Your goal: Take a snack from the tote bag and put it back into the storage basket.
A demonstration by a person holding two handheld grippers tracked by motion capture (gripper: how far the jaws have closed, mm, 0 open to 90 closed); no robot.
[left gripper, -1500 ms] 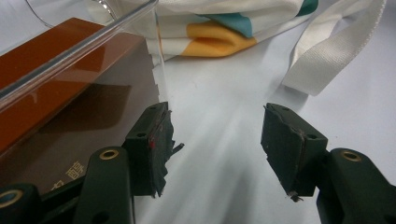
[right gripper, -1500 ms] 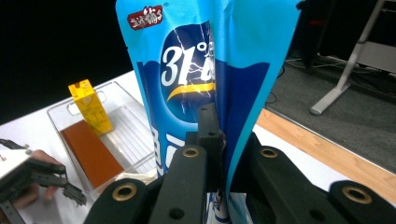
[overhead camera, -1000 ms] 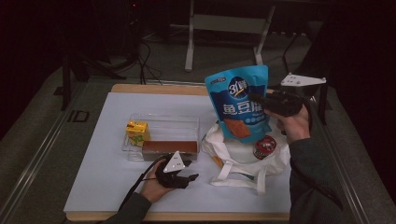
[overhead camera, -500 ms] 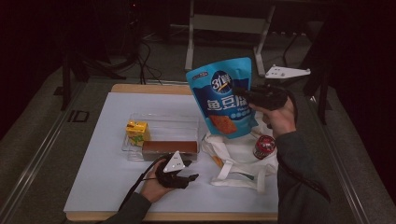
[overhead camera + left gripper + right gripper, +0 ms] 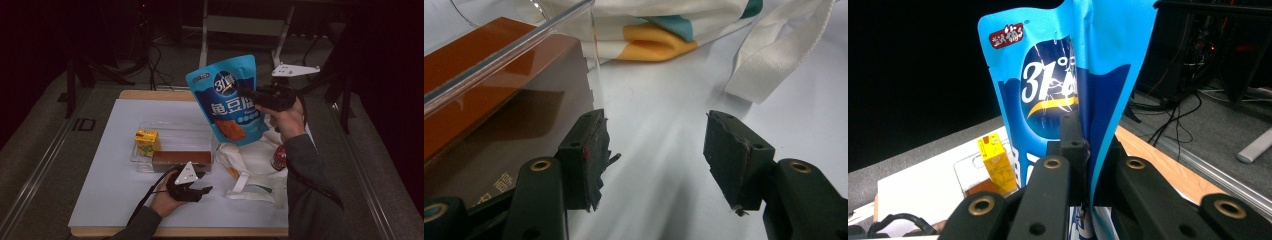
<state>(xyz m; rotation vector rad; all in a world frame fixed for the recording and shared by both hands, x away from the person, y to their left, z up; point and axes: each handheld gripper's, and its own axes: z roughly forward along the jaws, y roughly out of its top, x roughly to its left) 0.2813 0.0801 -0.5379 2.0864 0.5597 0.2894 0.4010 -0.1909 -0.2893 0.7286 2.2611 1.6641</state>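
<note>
A blue snack bag hangs in the air above the table, pinched at its right edge by my right gripper. In the right gripper view its black jaws are shut on the bag. A clear plastic tray on the white table holds a yellow carton and a brown box. My left gripper rests low on the table in front of the tray, open, with nothing between its fingers. The brown box lies just left of them.
A white tote bag with straps and coloured print lies right of the tray, its strap ahead of the left gripper. A red-lidded round thing sits beside it. Cables and metal stand legs lie beyond the table.
The right hand has carried the blue bag leftward and a little higher, from over the tote bag toward the tray. The left hand has stayed put.
</note>
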